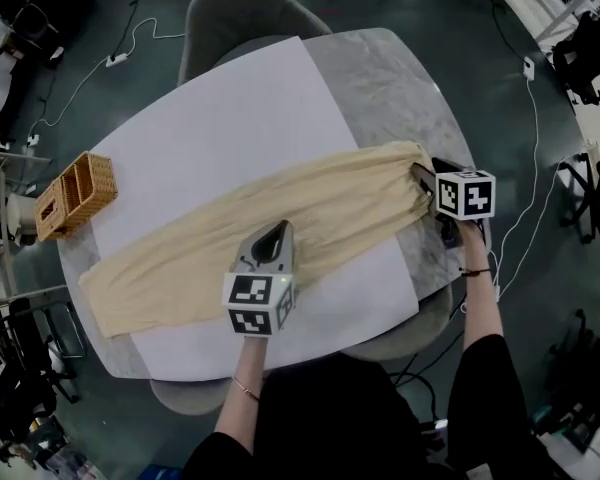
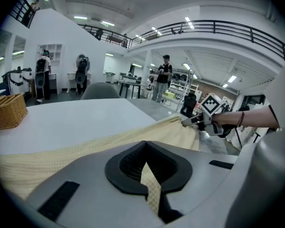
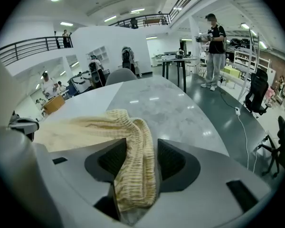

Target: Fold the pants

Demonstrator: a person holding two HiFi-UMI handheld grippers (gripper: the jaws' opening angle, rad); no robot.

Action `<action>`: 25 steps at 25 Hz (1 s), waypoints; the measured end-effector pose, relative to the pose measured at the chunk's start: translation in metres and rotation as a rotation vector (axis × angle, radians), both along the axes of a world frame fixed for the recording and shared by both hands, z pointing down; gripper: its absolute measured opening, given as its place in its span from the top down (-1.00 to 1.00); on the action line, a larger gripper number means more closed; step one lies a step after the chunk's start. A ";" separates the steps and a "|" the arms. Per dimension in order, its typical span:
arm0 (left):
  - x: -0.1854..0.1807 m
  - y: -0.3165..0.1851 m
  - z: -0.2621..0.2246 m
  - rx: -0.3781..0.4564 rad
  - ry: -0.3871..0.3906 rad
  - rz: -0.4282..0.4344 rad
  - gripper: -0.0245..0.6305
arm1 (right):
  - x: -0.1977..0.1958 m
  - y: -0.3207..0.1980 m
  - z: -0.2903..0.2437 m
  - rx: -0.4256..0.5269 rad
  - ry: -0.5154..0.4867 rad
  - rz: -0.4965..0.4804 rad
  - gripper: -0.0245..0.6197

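Pale yellow pants [image 1: 310, 208] lie stretched at a slant across the white sheet [image 1: 230, 118] on the grey marble table [image 1: 400, 78]. My left gripper [image 1: 277, 230] is shut on a fold at the pants' near edge, about midway along; a thin strip of cloth [image 2: 149, 184] shows pinched between the closed jaws. My right gripper [image 1: 420, 175] is at the waistband end near the table's right edge. Its jaws stand wide open, and the ribbed waistband [image 3: 133, 141] lies loose between them, draped over the gripper's body.
A wicker basket [image 1: 75, 195] sits at the table's left edge. A grey chair [image 1: 240, 13] stands at the far side. Cables run over the floor around the table. People stand far off in the hall.
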State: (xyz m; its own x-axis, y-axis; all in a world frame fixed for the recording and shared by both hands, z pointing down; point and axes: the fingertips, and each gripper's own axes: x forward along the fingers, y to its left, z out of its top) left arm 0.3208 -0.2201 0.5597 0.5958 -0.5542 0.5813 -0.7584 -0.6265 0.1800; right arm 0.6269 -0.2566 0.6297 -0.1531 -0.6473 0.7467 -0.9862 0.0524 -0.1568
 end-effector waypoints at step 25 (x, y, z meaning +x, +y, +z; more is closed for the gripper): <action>-0.019 0.009 -0.013 0.035 -0.016 -0.053 0.90 | -0.009 0.005 -0.007 -0.028 0.053 -0.014 0.80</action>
State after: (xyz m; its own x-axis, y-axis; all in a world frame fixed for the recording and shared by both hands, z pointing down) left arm 0.3019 -0.2111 0.5471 0.5556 -0.6047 0.5706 -0.7933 -0.5910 0.1462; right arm 0.6178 -0.2521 0.6226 -0.1214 -0.6243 0.7717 -0.9924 0.0621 -0.1059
